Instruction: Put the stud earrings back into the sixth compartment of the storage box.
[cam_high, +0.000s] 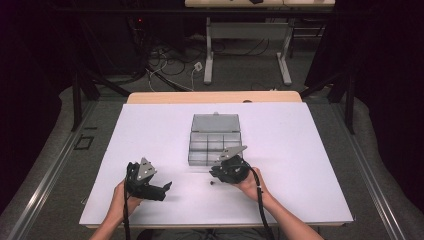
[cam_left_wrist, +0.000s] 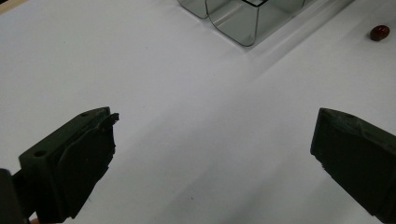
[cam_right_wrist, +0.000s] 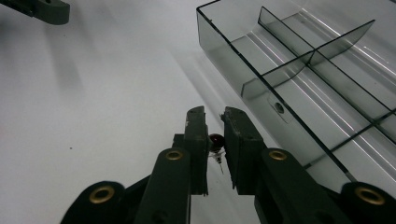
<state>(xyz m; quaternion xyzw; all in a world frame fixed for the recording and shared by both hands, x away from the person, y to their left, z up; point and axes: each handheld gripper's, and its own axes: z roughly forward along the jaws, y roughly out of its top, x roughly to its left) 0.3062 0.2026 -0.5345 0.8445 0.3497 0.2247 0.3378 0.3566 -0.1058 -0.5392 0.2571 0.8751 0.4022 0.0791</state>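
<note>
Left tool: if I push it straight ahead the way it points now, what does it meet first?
Probably the clear compartment box: the open left tool has bare white table ahead, then the box's near corner. The small dark red bead lies off to the side. Depth is uncertain.

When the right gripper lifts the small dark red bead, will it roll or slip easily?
Probably yes. The bead looks round and glossy, so it could squirt out from between the narrow fingers of the right gripper. It seems tiny and light, and once dropped it would likely roll on the smooth white table.
</note>
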